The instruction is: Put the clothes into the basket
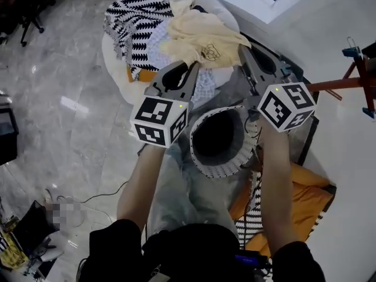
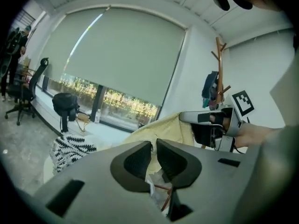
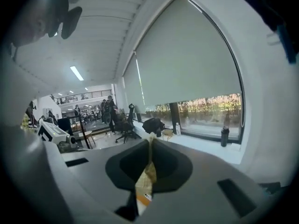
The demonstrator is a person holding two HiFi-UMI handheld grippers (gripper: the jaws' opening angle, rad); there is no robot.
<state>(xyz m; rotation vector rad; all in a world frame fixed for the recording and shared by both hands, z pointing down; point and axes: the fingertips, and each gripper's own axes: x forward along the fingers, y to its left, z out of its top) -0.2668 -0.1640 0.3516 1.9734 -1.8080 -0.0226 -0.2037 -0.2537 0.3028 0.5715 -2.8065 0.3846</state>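
Close to our body, in the head view alone, the basket (image 1: pixel 220 169) stands open-mouthed between our forearms (image 1: pixel 147 181). Beyond it we hold the left gripper (image 1: pixel 195 67) and the right gripper (image 1: pixel 242 48) side by side, a pale yellow garment (image 1: pixel 200 31) stretched between their tips. Only the gripper views show the grips: the left jaws pinch almost together on yellow cloth, and the right jaws press tight on a thin fold bearing a small tag (image 3: pixel 145 197). The garment hangs past the tips, over a heap of clothes (image 1: pixel 158 46) topped by a black-and-white patterned garment (image 1: pixel 138 22). Farther off, the left gripper view shows a wooden coat stand (image 2: pixel 218 69).
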